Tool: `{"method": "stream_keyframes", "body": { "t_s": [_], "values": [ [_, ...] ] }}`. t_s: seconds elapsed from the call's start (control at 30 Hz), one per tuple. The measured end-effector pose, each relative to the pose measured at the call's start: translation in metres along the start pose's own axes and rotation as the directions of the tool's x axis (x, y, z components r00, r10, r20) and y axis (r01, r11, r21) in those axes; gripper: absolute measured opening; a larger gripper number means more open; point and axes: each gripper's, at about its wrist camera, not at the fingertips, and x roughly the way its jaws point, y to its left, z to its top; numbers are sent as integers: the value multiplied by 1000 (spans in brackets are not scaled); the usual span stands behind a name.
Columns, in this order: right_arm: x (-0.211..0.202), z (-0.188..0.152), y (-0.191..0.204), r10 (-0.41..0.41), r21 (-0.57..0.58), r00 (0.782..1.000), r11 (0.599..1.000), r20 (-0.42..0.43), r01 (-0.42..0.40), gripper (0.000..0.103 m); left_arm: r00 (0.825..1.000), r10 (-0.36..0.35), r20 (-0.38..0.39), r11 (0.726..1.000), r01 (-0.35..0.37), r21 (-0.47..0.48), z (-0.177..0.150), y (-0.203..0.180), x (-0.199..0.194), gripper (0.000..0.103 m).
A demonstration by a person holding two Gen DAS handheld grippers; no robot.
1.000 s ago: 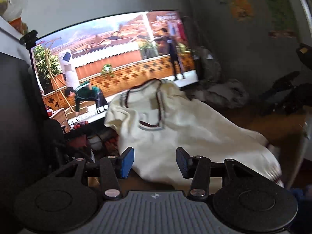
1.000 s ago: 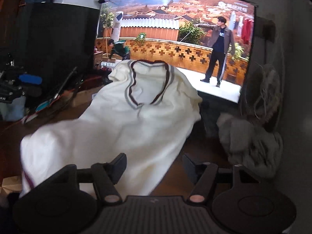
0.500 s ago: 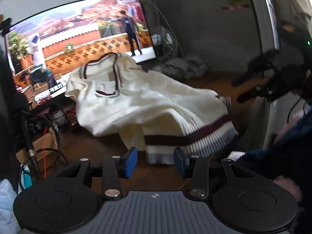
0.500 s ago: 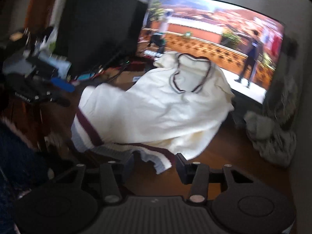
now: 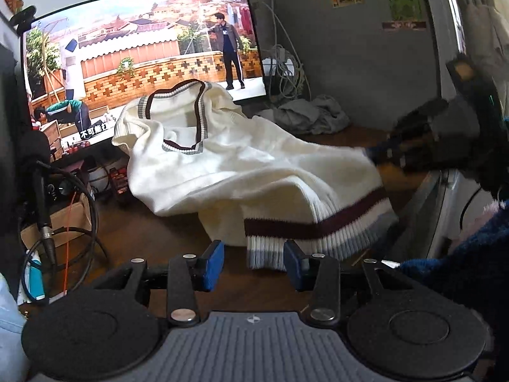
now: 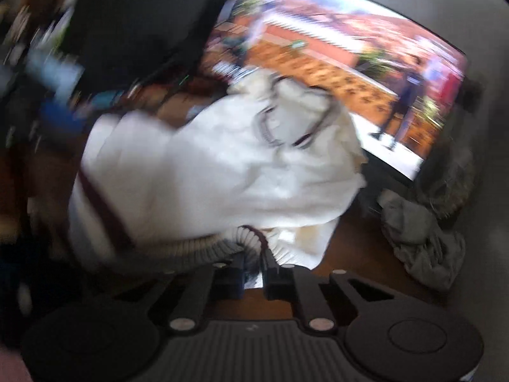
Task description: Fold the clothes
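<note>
Where ribbed hem bunches, right gripper (image 6: 253,269) pinches cream knit sweater (image 6: 222,172).

A brown wooden table (image 5: 152,235) bears a cream sweater (image 5: 241,165) and crumpled grey cloth (image 5: 305,116).

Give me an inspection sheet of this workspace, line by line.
Surface: brown wooden table, partly bare.
Job's things: cream knitted V-neck vest with maroon stripes, spread out and rumpled, hem nearest.
Clutter: crumpled grey cloth behind the vest.
Grippers: left hand-held gripper open, just short of the hem; right hand-held gripper shut on the hem.
Cables: black cables looped at left; white cables beside the screen.
Surroundings: large television screen switched on; grey wall with stickers.
</note>
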Motion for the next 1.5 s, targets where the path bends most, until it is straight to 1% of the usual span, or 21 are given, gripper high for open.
{"method": "stream_keyframes", "body": {
  "t_s": [0.07,0.13,0.2,0.27,0.37,0.43,0.47,0.5,0.53,0.57,0.63,0.73,0.83,0.93,1.0,1.1,1.13,1.27,1.3,1.37,1.5],
  "values": [
    [-5,3,-22,18,170,999,985,33,-24,8,1000,-11,0,1000,11,28,0,-4,0,42],
    [-7,3,-40,39,276,998,960,54,-52,8,1000,-21,-3,998,21,65,0,-8,2,42],
    [-9,2,-46,38,297,998,953,59,-54,8,999,-33,-8,994,34,107,1,-12,7,42],
    [-9,1,-48,33,293,998,955,55,-48,8,998,-62,-4,992,62,108,4,-9,11,42],
    [-11,0,-48,38,297,998,953,58,-53,8,992,-123,-17,992,123,-1,9,9,26,42],
    [-11,-1,-49,40,310,997,949,65,-58,8,985,-168,-27,983,165,-83,12,20,36,42],
    [-13,-1,-49,38,311,997,949,68,-58,8,981,-190,-31,975,185,-124,13,26,41,37],
    [-14,-1,-49,37,309,997,949,71,-57,7,977,-213,-34,965,205,-165,14,32,46,31],
    [-14,0,-49,36,308,997,950,75,-57,7,971,-235,-36,953,223,-206,15,38,51,15],
    [-15,0,-50,35,309,996,949,79,-58,7,965,-258,-37,939,241,-246,17,44,56,8],
    [-14,1,-51,22,304,996,951,83,-47,4,953,-300,-36,906,273,-323,19,56,66,6],
    [-13,7,-57,-32,311,996,950,80,5,4,959,-281,-19,891,254,-376,26,59,61,5],
    [-14,9,-67,-71,332,994,942,84,39,3,976,-213,40,849,206,-487,26,80,46,5],
    [-14,3,-76,-97,366,994,928,56,70,3,990,-122,65,790,137,-597,19,101,28,5],
    [-16,-5,-77,-87,381,996,922,38,66,3,991,-112,68,740,129,-660,8,108,18,5],
    [-22,-17,-71,-64,378,998,924,12,55,3,982,-172,73,700,174,-692,-9,100,12,5],
    [-24,-22,-67,-39,369,999,929,10,33,3,979,-190,74,687,186,-702,-14,97,10,5],
    [-34,-38,-55,71,339,997,938,3,-68,4,983,-178,37,642,145,-753,-31,95,4,5],
    [-37,-41,-52,82,325,997,943,-5,-76,4,984,-172,37,634,140,-761,-33,97,4,5],
    [-43,-44,-46,55,281,998,958,-14,-49,5,985,-168,42,624,139,-769,-35,96,2,5],
    [-52,-43,-32,-29,136,999,990,-23,32,9,983,-182,33,641,144,-754,-31,92,6,5]
  ]
}}
